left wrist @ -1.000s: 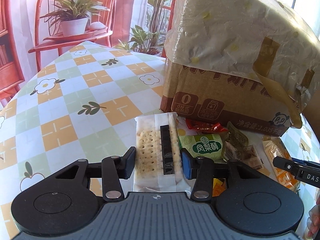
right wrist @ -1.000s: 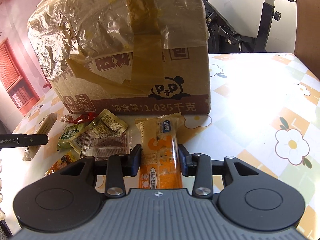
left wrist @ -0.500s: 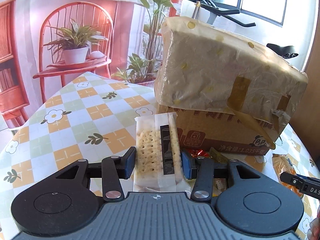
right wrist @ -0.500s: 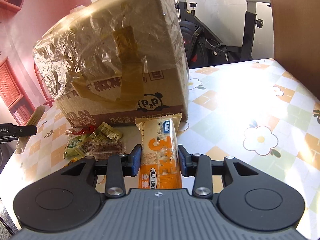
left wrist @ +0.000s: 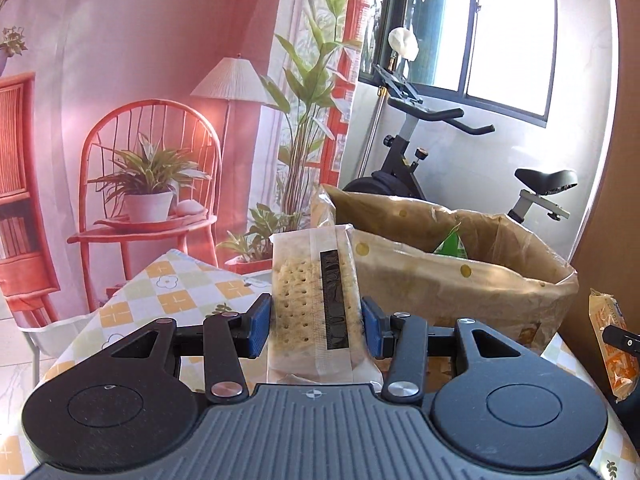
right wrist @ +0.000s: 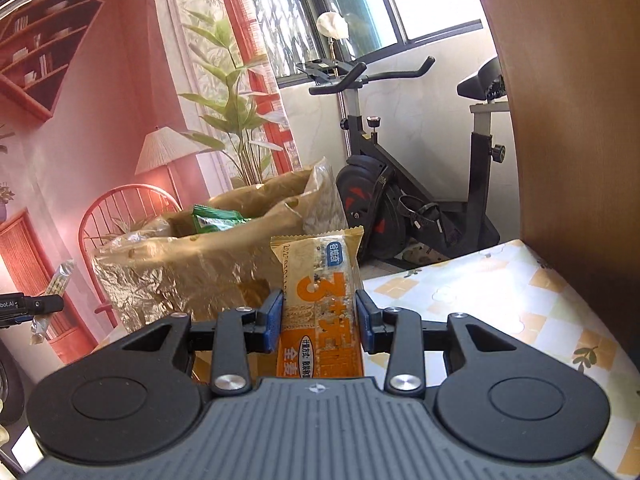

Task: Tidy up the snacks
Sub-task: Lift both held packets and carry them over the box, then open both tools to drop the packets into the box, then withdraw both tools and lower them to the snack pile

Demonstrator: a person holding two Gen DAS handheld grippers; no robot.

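**Inspector:** Left wrist view first. What has changed?

**Operator:** A second ago my left gripper (left wrist: 316, 330) sat low over the table (left wrist: 168, 280), clamped on the cracker packet (left wrist: 310, 304) beside the loose snacks. Now I hold it up at the level of the box rim, and the open top of the cardboard box (left wrist: 460, 276) shows ahead. The blue pads press on both sides of the packet exactly as before.

**Inspector:** And the other side?

**Operator:** My right gripper (right wrist: 320, 322) has risen likewise, closed on the orange snack bar (right wrist: 320, 300). The box (right wrist: 192, 264) now lies ahead and to its left, with a green packet (right wrist: 214, 220) already inside.

**Inspector:** Meaning for the task?

**Operator:** I judge both lifts complete; carrying over the rim and releasing remains.

**Inspector:** Obstructions?

**Operator:** The crinkled plastic lining stands up along the rim and could catch a packet's edge. The two grippers are close together, so they may crowd each other over the opening. An exercise bike (right wrist: 400, 184) stands behind the table, well clear.
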